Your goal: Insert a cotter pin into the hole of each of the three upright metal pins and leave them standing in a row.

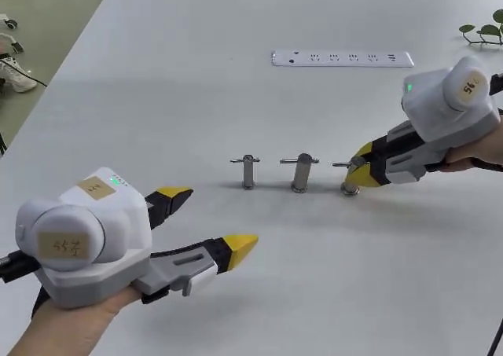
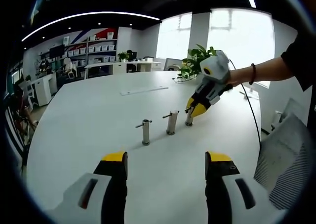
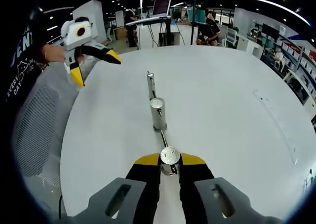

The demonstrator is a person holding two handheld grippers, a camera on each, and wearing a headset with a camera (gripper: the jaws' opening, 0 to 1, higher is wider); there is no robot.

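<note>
Near left on the white counter (image 1: pixel 157 97), the left hand-held gripper (image 1: pixel 211 219) sits in a person's hand (image 1: pixel 67 328). Its yellow-tipped jaws are spread wide with nothing between them, well apart from the work. Beyond its jaws, toward the middle of the counter, three metal pins stand in a row running left to right.

The left metal pin (image 1: pixel 248 174) is upright and free, with a thin left cotter pin (image 1: pixel 238 161) lying crosswise through its top. Just to its right, the middle metal pin (image 1: pixel 302 175) also stands upright and untouched, and the middle cotter pin (image 1: pixel 288 161) crosses near its head.

At the right end of the row, the right metal pin (image 1: pixel 350 188) has its foot on the counter while the right hand-held gripper (image 1: pixel 360 170) is clamped on its upper part. The right gripper view shows the two yellow jaw tips pressed against either side of the pin's round head. The right cotter pin (image 1: pixel 340 166) sticks out from that pin toward the middle one; whether it passes fully through cannot be told.

At the far side of the counter lies a white power strip (image 1: pixel 343 58), and a leafy plant (image 1: pixel 487 31) shows at the far right edge.
</note>
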